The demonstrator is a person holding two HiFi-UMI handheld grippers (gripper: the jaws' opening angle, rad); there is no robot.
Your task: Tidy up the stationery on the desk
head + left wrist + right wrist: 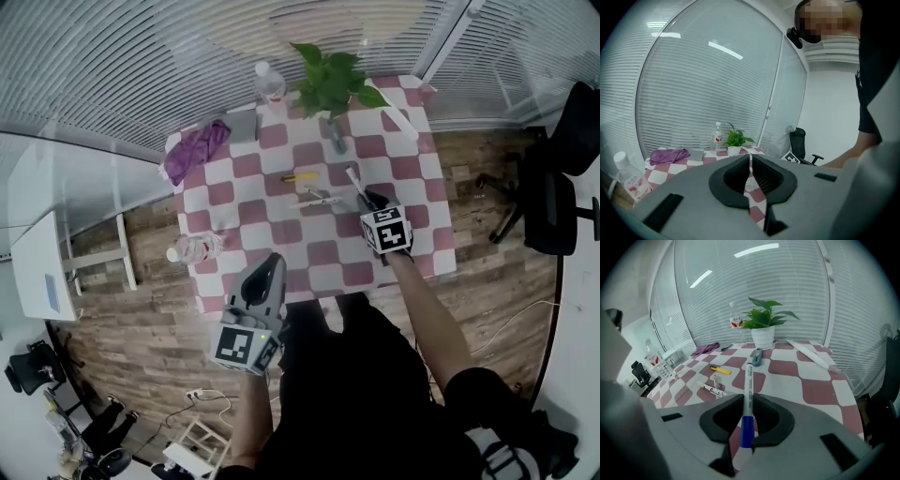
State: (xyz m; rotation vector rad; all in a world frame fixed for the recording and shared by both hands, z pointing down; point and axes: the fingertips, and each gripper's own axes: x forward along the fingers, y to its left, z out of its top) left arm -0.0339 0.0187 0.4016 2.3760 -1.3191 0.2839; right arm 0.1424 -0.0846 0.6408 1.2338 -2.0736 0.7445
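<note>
A green plant (pixel 333 80) in a white pot stands just beside a tall water bottle (pixel 269 82), a crumpled purple cloth (pixel 197 148) lies to their left, another bottle (pixel 195 248) stands apart, and a black chair (pixel 553 187) sits on the wood floor (pixel 141 328).

The head view looks steeply down from above the person onto the whole table (pixel 246 167), with the left gripper (pixel 270 262) and right gripper (pixel 368 200) in frame. The left gripper view sits close behind its jaws at the near edge and faces almost level across the top. The right gripper view tilts down over the table, with the pen (pixel 747 399) close ahead. All three views share the plant (pixel 333 80) and bottle (pixel 269 82) beyond the jaws.
</note>
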